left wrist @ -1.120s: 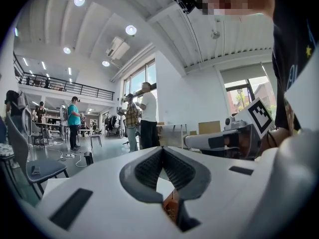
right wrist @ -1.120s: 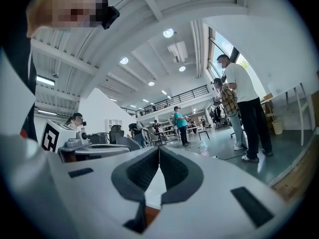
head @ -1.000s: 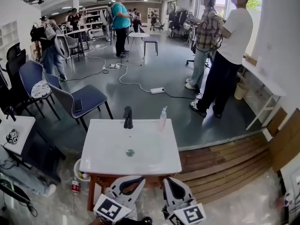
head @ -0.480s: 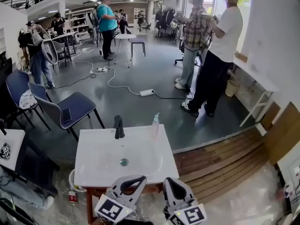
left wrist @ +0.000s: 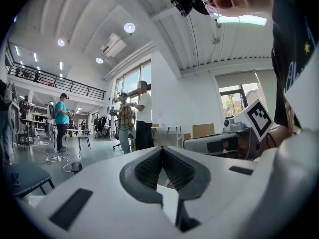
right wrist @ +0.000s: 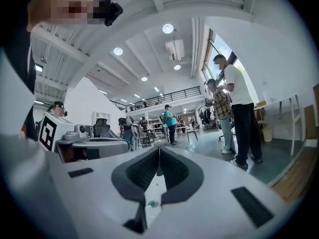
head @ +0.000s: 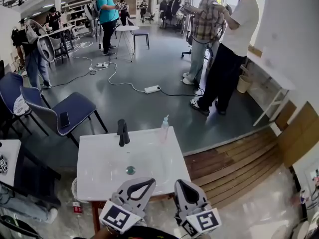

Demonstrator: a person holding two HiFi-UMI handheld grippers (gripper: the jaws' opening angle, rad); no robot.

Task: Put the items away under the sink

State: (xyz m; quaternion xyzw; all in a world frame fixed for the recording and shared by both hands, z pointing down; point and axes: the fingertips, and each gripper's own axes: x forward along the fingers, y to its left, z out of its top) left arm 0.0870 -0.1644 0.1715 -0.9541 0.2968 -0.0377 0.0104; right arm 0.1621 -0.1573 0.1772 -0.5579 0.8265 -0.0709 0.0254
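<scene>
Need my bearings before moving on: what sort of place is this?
Likely an open workshop or lab hall: a freestanding sink, a power strip cabled across the floor, people standing about.

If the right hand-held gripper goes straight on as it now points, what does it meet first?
Likely nothing near: the right hand-held gripper seems to clear the sink; beyond lies open floor toward the distant person in teal.

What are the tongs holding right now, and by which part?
Nothing is held. The left tongs and the right tongs are both shut, with nothing between their jaws.
</scene>
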